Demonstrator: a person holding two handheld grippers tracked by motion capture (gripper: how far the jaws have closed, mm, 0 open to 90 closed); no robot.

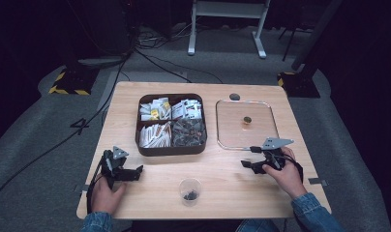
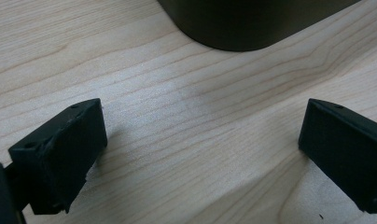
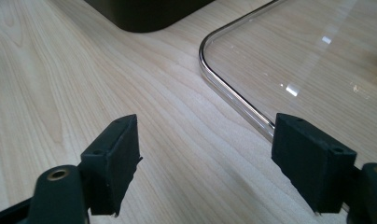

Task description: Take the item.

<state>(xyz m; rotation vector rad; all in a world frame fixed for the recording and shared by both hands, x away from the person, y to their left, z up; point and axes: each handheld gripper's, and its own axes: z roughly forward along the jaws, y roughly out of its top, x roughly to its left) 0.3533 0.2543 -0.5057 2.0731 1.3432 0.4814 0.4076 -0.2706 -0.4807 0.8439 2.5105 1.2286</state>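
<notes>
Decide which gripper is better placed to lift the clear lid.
Probably the right gripper: it rests open at the lid's near corner, one finger against the rim. The left gripper lies beyond the box.

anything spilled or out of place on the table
Nothing stands out. The dark divided box sits square with its packets inside, the clear lid lies flat beside it, and the small cup stands upright near the front edge.
</notes>
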